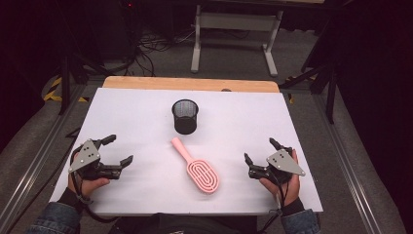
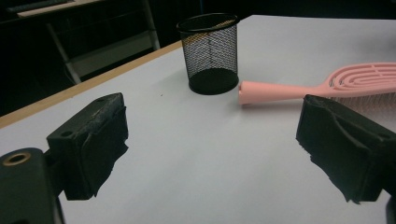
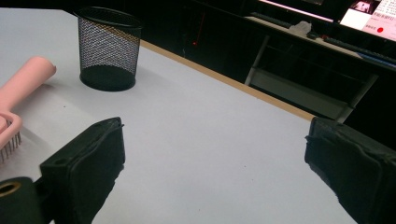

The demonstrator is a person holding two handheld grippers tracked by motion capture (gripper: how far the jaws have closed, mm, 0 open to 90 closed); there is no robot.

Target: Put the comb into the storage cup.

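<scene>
**Brush lies diagonal between both grippers, nothing grasped**

Left gripper (image 1: 118, 150), lower left of the high view: jaws spread wide, empty, resting on the white table (image 1: 146, 105). Pink hairbrush (image 1: 197, 167) at lower centre, long axis diagonal: handle tip up-left toward the black mesh cup (image 1: 185, 116), paddle head down-right. Cup stands upright at upper centre, apart from the handle. Right gripper (image 1: 260, 151), lower right: jaws also spread, empty. Head end sits somewhat nearer the right gripper, handle end nearer the left; I'd judge either could take it.
</scene>
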